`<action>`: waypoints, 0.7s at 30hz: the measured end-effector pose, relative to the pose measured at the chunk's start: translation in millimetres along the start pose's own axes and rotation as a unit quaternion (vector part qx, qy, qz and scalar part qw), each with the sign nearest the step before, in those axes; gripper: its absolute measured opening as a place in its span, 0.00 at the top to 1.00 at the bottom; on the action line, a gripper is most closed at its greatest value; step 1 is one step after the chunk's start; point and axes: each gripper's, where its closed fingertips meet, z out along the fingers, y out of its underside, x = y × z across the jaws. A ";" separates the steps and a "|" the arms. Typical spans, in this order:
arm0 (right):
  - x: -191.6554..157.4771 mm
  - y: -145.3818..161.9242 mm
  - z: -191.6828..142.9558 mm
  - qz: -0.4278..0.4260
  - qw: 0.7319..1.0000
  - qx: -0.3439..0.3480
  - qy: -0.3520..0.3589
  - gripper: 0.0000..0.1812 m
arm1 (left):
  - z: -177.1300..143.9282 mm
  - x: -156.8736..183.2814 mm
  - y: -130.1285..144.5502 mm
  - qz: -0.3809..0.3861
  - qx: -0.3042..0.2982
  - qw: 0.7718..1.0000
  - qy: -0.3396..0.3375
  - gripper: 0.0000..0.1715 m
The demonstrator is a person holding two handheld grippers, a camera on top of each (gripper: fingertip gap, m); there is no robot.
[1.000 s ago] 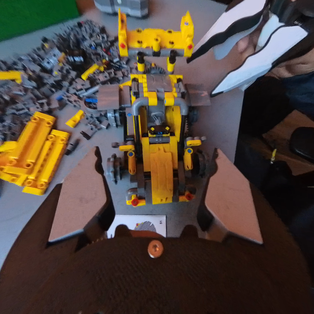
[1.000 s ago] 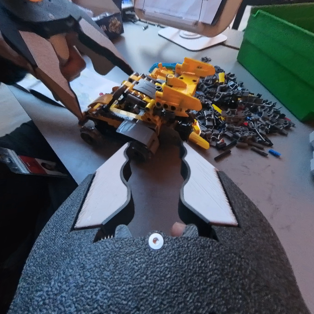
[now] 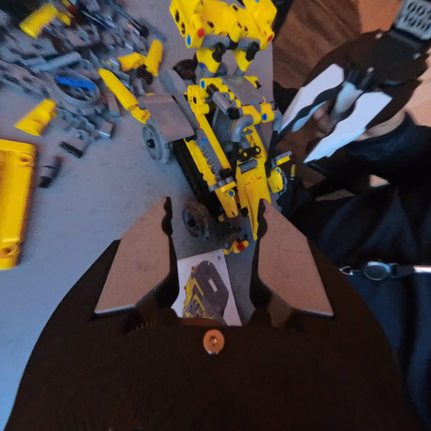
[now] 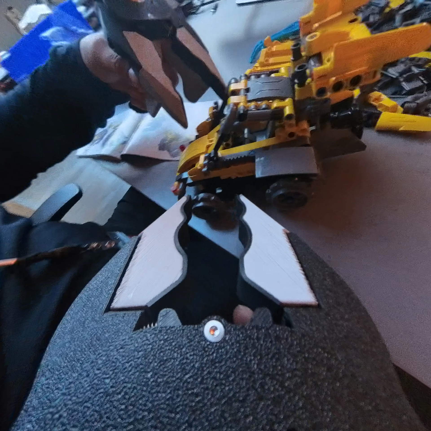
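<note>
Since a second ago the yellow brick vehicle (image 3: 224, 149) has tipped; we see both hand-held grippers closer. Left hand-held gripper (image 3: 215, 210) gapes at its tail, right hand-held gripper (image 4: 213, 205) gapes round a wheel (image 4: 206, 206). We judge it light, snap-apart: hold the chassis.

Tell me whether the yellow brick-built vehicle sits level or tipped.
Tipped: the yellow brick-built vehicle leans, its near wheel lifted between the open right gripper fingers.

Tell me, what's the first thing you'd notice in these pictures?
The big yellow brick-built vehicle near the edge of the grey table, tilted to one side. Both open hand-held grippers are close: the left hand-held gripper at its near end, the right hand-held gripper around a black wheel. Beyond lies a pile of loose grey and yellow pieces.
</note>
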 end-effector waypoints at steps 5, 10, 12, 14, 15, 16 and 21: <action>1.7 -15.2 21.6 0.080 0.995 0.053 0.000 0.77 | 25.3 9.4 -3.6 -0.023 -0.021 0.994 0.101 0.60; 12.0 -13.1 26.7 0.081 0.995 0.040 0.036 0.75 | 32.0 7.6 -6.4 -0.032 0.006 0.998 0.050 0.61; 12.5 -10.5 24.7 0.080 0.995 0.022 0.047 0.73 | 31.7 12.9 -2.3 -0.044 0.020 0.999 0.016 0.60; 13.1 -6.2 18.1 0.066 0.996 0.003 0.065 0.70 | 29.2 21.1 2.7 -0.054 0.037 0.998 -0.019 0.61; 13.8 -5.1 14.8 0.060 0.995 -0.002 0.075 0.69 | 26.7 26.0 4.3 -0.046 0.050 0.997 -0.035 0.64; 13.8 -4.1 13.2 0.058 0.995 -0.005 0.079 0.69 | 24.1 30.2 4.9 -0.038 0.063 0.996 -0.046 0.67; 0.9 -4.0 24.8 0.093 0.995 -0.014 0.015 0.72 | 29.8 38.6 9.4 -0.002 0.074 0.996 -0.043 0.64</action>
